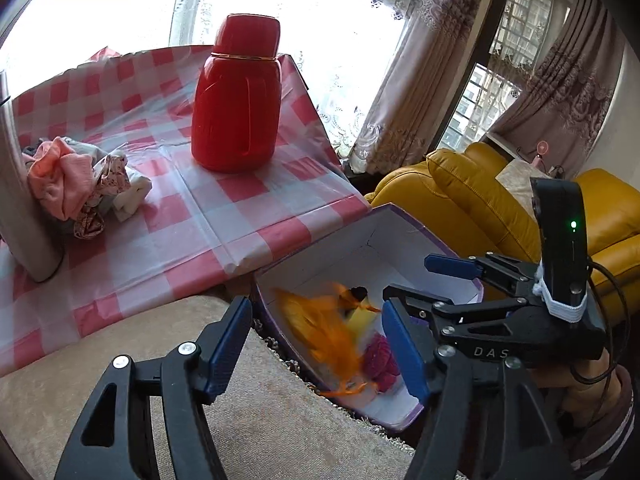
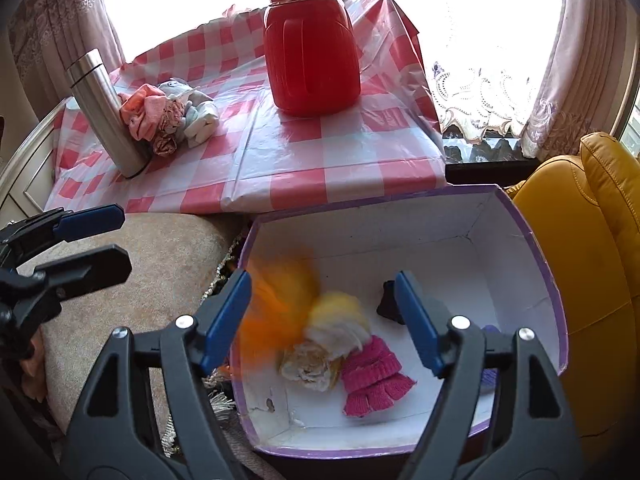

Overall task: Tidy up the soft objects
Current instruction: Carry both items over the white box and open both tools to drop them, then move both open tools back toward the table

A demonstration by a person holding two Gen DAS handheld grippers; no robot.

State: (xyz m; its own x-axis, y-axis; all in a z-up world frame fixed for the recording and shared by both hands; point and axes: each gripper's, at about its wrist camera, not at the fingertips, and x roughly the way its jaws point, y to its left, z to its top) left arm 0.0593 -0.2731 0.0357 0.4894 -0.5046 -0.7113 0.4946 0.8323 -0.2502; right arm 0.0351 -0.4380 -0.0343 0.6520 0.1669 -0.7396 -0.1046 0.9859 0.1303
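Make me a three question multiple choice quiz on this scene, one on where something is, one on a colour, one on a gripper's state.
1. Where is the pink glove?
A. on the checked table
B. in the box
C. on the yellow sofa

2. What colour is the big jug on the table?
A. red
B. silver
C. blue

3. How do the right gripper's jaws stand?
A. clamped on the jug
C. clamped on the glove
B. open, gripping nothing

Answers: 1 B, the glove lies on the box's white floor beside an orange and white soft thing. 2 A, the jug and its cap are red; the silver thing is the flask. 3 B, the blue pads stand apart over the box.
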